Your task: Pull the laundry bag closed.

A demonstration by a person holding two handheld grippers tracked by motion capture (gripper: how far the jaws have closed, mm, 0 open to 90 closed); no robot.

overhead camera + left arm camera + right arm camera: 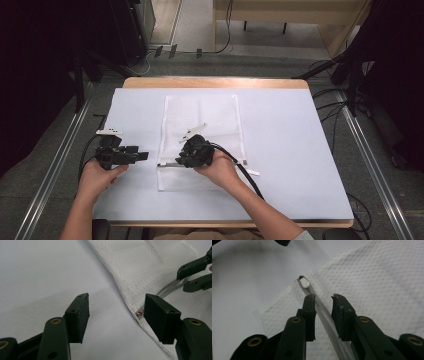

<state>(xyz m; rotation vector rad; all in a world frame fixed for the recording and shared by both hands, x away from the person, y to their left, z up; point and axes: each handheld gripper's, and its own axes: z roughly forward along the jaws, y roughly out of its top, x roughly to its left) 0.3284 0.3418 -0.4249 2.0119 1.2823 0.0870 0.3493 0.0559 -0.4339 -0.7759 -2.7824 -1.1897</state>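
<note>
A white mesh bag [200,115] lies flat on the white table cover [285,150]. A zipper [235,162] runs across its near end. My right gripper [179,161] hovers low over the zipper's left part, open, its jaws standing either side of the clear zipper tape [322,308]. The white zipper pull [304,283] lies just ahead of its fingertips. My left gripper [142,156] is open and holds nothing, just left of the bag's edge [125,296], pointing at the zipper's end [139,313]. In the left gripper view the right gripper [195,272] shows farther off over the mesh.
The wooden table edge [215,82] runs along the far side. A black cable [247,177] trails from the right gripper toward the near edge. A small white tab [253,172] sticks out at the zipper's right end. Cables and metal rails [372,165] lie on the floor around.
</note>
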